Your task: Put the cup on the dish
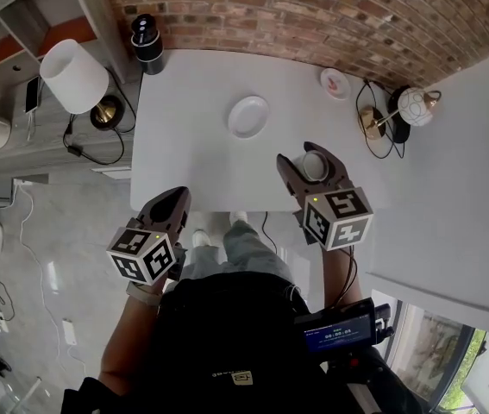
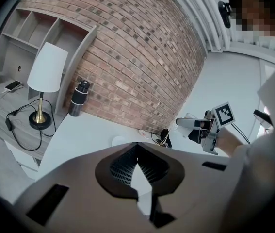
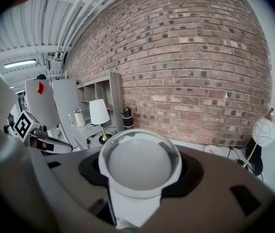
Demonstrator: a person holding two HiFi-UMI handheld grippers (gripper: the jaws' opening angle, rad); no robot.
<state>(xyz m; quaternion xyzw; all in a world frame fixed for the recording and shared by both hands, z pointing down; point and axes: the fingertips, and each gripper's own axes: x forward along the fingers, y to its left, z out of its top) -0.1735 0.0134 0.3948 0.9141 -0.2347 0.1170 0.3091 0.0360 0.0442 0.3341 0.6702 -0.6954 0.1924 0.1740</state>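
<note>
A white dish (image 1: 248,116) lies on the white table (image 1: 184,153), near its middle and toward the back; the left gripper view shows the dish (image 2: 119,141) as small and far off. My right gripper (image 1: 309,155) is shut on a clear cup (image 1: 315,166) and holds it over the table's near part, to the right of the dish and closer to me. In the right gripper view the cup (image 3: 139,164) fills the space between the jaws (image 3: 139,152), mouth toward the camera. My left gripper (image 1: 175,197) hangs off the table's near left edge, jaws together (image 2: 137,144) and empty.
At the table's back left corner stands a black cylinder (image 1: 147,37). A small pink-marked plate (image 1: 335,83) and a globe lamp (image 1: 415,106) with cables sit at the back right. Left of the table, a white-shaded lamp (image 1: 73,74) stands on a grey shelf unit.
</note>
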